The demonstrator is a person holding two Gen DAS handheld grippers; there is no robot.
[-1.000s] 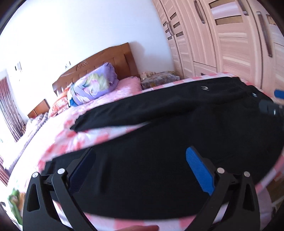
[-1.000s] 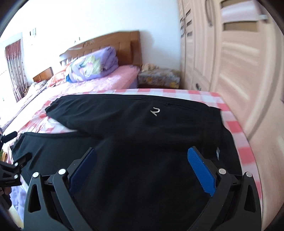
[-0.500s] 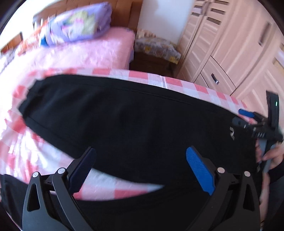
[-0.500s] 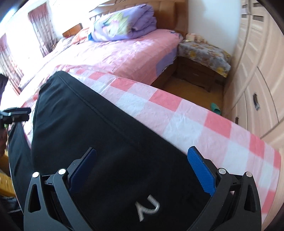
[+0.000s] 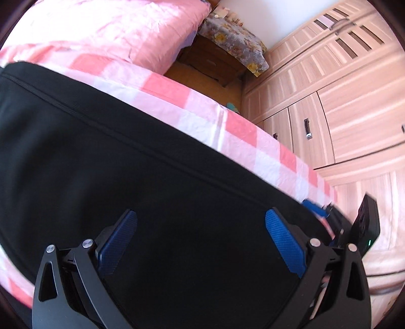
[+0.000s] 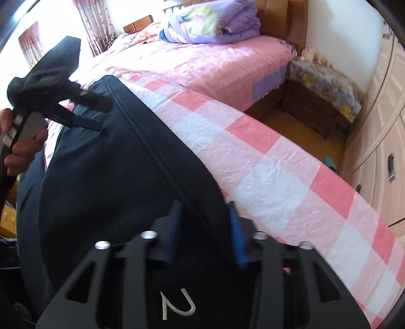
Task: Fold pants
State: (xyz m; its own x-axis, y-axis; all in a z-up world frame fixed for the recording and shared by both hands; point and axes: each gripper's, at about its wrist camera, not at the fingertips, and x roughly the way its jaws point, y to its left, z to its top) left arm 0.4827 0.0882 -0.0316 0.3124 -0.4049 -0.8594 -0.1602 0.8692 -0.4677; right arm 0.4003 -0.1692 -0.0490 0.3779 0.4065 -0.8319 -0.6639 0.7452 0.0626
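Black pants [image 5: 126, 164] lie spread on a pink and white checked sheet [image 5: 215, 119]. My left gripper [image 5: 200, 243] is open, low over the far leg near its seam. In the right wrist view the pants [image 6: 114, 177] carry a white logo [image 6: 177, 307]. My right gripper [image 6: 203, 227] has its jaws closed to a narrow gap around the pants' far edge. The left gripper [image 6: 83, 121] shows at the left of the right wrist view over the pants. The right gripper [image 5: 319, 210] shows at the right of the left wrist view.
A bed with a pink cover [image 6: 202, 63] and a folded purple quilt [image 6: 212, 22] lies beyond. A nightstand with a floral cloth [image 6: 326, 83] stands in the gap. Wooden wardrobe doors [image 5: 341, 101] rise at the right. The sheet's far edge drops to the floor.
Both grippers moved forward and down to the pants' far edge. My right gripper went from wide open to closed on the fabric edge. My left gripper stayed open.
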